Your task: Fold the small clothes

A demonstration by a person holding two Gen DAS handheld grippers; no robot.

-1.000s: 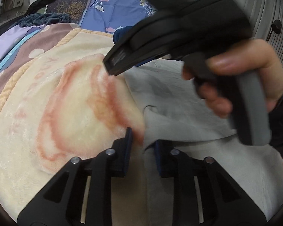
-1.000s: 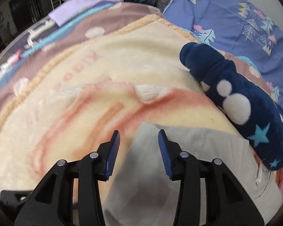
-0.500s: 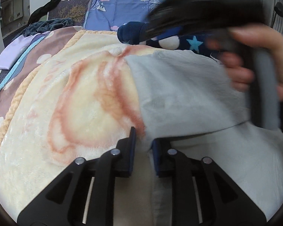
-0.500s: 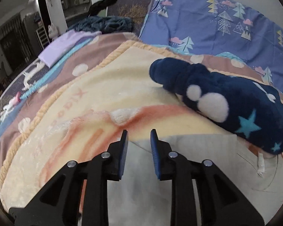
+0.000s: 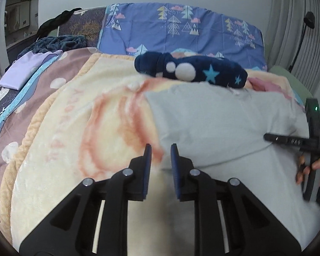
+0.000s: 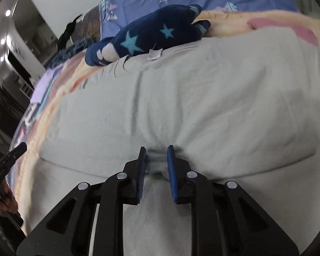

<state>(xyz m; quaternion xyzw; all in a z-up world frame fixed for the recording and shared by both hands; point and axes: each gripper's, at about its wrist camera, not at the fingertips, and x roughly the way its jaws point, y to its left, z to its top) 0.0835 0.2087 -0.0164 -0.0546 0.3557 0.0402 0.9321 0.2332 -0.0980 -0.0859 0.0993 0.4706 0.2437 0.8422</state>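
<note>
On the cream blanket (image 5: 59, 128) lay the grey garment (image 5: 213, 123), folded, long edge running crosswise. My left gripper (image 5: 161, 156) pinched its corner; my right gripper (image 6: 156, 160) was closing on its fold.

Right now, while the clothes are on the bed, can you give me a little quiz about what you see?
1. True or false: the grey garment lies on a cream blanket with orange swirls.
2. Pick one. What lies by the far edge of the grey garment? A: a dark blue starry fleece. B: a red ball. C: a picture book.
3. Fill in the gap: the blue sheet at the far end of the bed is printed with clouds and little ____.

Key: 1 true; 2 A; 3 trees.
</note>
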